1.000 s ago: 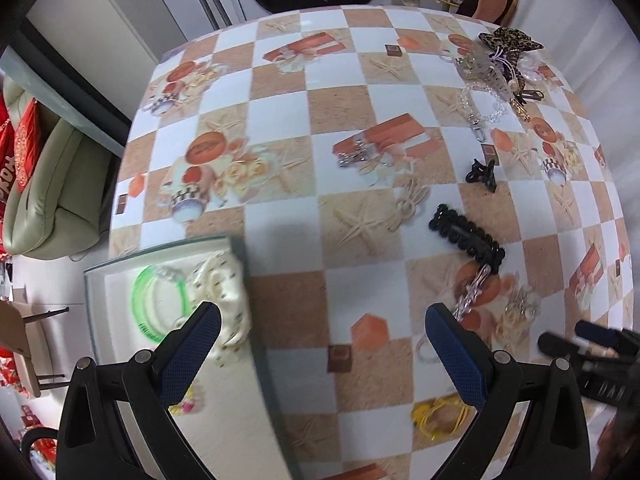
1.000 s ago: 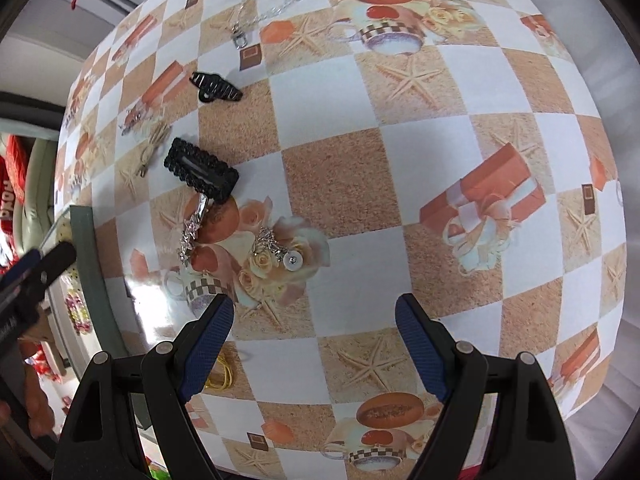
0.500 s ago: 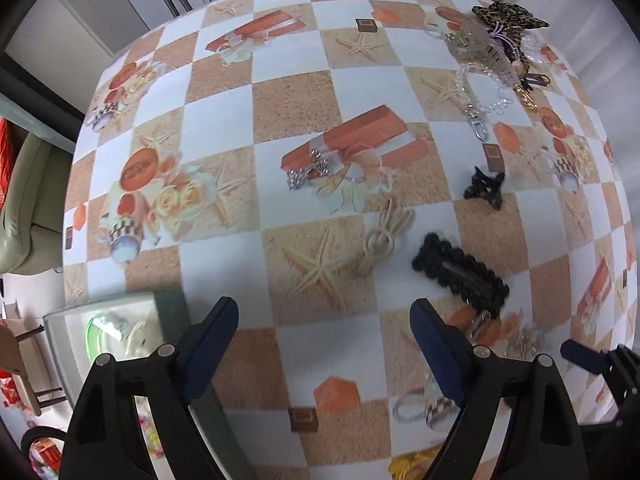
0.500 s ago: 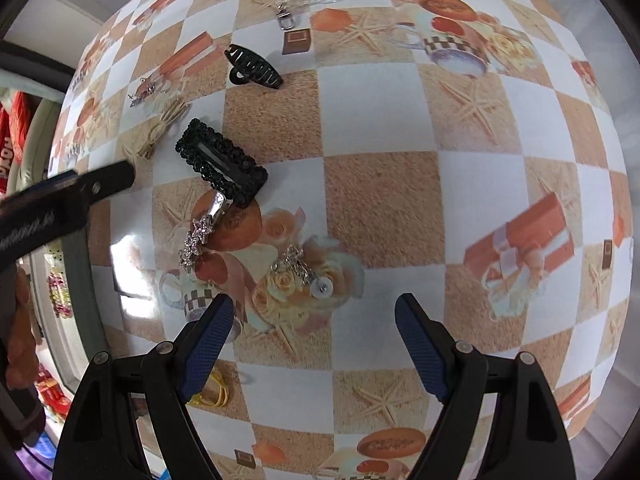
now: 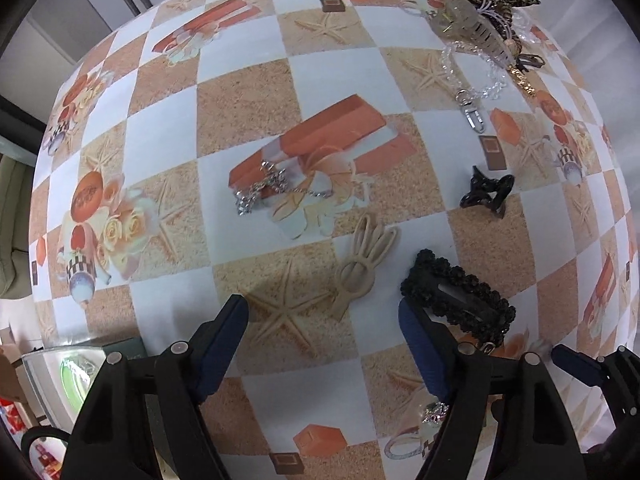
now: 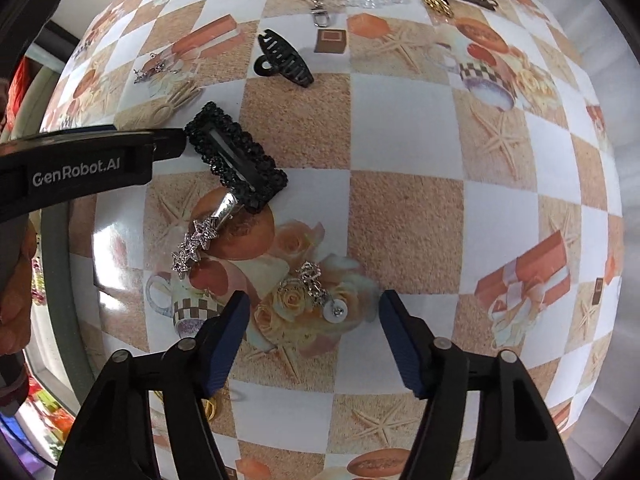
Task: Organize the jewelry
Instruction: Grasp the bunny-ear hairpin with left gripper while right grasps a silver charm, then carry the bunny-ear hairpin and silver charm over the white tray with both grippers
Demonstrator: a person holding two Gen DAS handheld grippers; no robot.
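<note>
Between the right gripper's [image 6: 314, 330] closing, empty jaws lies a silver earring [image 6: 320, 290].

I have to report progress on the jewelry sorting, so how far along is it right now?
Early stage. Done: a green bangle already lies in the tray. In hand: nothing; the left claw is closing above the beige hair tie, the right claw is closing around the silver earring, neither pressing yet. Left: the black beaded clip, star clip, black claw clip, silver chain and the far pile.
</note>
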